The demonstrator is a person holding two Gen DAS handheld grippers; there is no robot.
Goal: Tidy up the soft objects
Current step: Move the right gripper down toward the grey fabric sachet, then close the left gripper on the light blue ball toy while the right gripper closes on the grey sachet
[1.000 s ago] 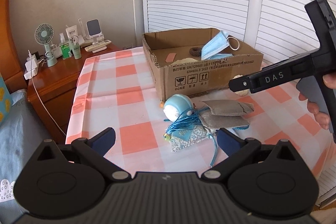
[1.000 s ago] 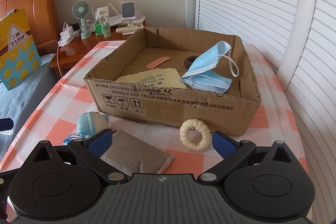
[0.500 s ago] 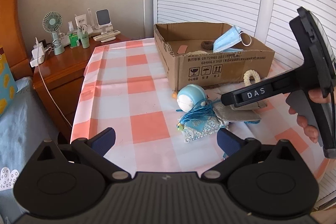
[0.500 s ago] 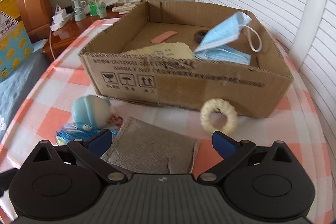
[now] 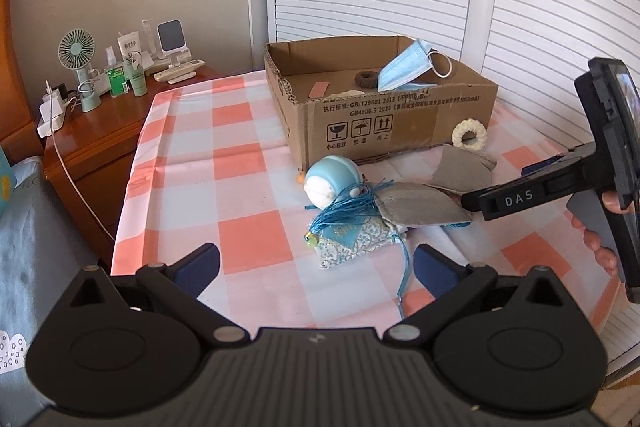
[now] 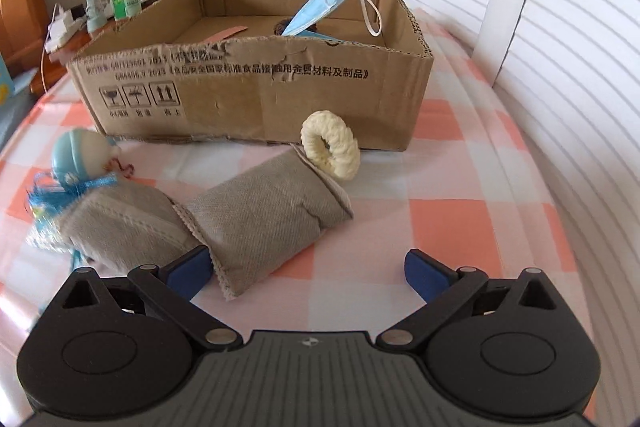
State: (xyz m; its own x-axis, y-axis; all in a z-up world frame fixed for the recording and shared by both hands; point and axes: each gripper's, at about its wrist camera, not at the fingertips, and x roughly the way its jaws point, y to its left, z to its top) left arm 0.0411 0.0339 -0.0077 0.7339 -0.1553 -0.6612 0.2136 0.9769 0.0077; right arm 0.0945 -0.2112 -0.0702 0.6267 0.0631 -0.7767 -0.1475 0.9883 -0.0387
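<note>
On the pink checked tablecloth (image 6: 460, 227), in front of the cardboard box (image 6: 260, 99), two grey fabric pouches (image 6: 264, 223) lie beside a blue doll (image 6: 78, 157) and a cream ring (image 6: 330, 145). The right gripper (image 6: 308, 267) stands spread, its left pad touching the nearer pouch. The left gripper (image 5: 316, 263) hovers spread, holding nothing

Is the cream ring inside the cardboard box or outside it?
Outside. The cream ring leans on the front wall of the cardboard box, beside a grey pouch.
</note>
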